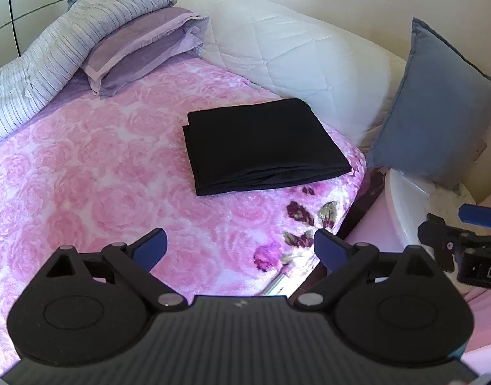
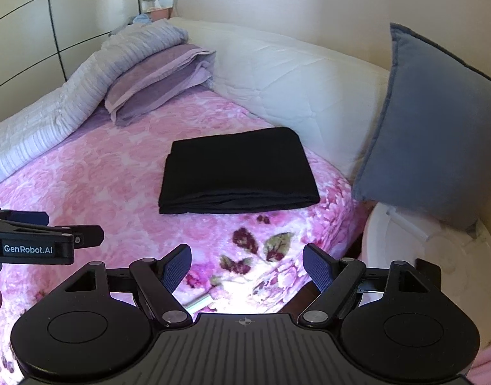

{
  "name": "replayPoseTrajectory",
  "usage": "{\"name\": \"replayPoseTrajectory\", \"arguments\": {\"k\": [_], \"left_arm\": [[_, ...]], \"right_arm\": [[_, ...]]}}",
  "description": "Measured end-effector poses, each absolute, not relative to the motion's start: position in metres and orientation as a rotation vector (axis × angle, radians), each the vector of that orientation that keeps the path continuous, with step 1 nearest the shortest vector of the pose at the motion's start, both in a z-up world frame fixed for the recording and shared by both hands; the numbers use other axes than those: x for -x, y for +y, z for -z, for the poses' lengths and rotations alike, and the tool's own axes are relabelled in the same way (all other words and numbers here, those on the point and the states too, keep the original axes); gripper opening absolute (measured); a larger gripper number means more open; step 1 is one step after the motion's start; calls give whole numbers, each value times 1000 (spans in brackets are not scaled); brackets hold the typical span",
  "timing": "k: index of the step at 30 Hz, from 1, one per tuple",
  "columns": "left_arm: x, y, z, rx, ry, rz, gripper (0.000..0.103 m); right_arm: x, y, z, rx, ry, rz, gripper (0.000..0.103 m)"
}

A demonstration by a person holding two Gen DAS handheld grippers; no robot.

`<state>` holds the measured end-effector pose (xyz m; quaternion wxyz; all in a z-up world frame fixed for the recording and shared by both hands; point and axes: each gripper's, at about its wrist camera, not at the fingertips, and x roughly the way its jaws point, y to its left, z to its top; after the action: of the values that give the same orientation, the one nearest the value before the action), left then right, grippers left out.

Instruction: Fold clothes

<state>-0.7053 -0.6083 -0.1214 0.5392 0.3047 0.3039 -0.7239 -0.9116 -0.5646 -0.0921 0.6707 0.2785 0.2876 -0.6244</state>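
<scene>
- The black fabric garment, folded into a flat rectangle [image 1: 264, 146], lies on the pink rose-patterned fleece blanket [image 1: 85, 166] near the centre of both views, a little right of centre in the left wrist view. Its far edge is near the white quilted bolster [image 1: 293, 54] along the wall.
- The blue-grey square cushion [image 2: 435, 128] stands upright at the right of the frame, apart from the garment. The purple pillow [image 2: 159, 80] and the striped grey duvet [image 1: 53, 51] lie at the upper left, well apart from it.
- The left gripper [image 1: 239, 250] sits low in its own view with its jaws spread wide and nothing between them — only blanket shows in the gap.
- The right gripper [image 2: 247, 268] is likewise spread wide and empty, short of the garment's near edge.
- Judged by its look, the cloth is light, thin and limp. The stacked layers at the near edge [image 2: 239, 203] look loose, so they may slide over one another and sag if lifted by one corner.
- The matt surface suggests little slip against the ribbed blue pads [image 2: 176, 271]. The fleece beneath may cling and drag at the bottom layer.
- The fold looks finished. If it must be moved, the best hold seems to be the two near corners, one per gripper, pinching all layers together — or sliding under the thick folded edge.
</scene>
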Motion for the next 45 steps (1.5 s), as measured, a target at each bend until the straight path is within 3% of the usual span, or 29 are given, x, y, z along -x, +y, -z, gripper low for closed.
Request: {"name": "replayPoseTrajectory", "arguments": {"k": [17, 45], "left_arm": [[709, -614, 134, -718, 789, 1647, 97], [736, -614, 134, -723, 746, 1637, 97]], "right_arm": [[914, -583, 105, -602, 670, 1351, 80], [938, -593, 110, -599, 705, 1296, 80]]}}
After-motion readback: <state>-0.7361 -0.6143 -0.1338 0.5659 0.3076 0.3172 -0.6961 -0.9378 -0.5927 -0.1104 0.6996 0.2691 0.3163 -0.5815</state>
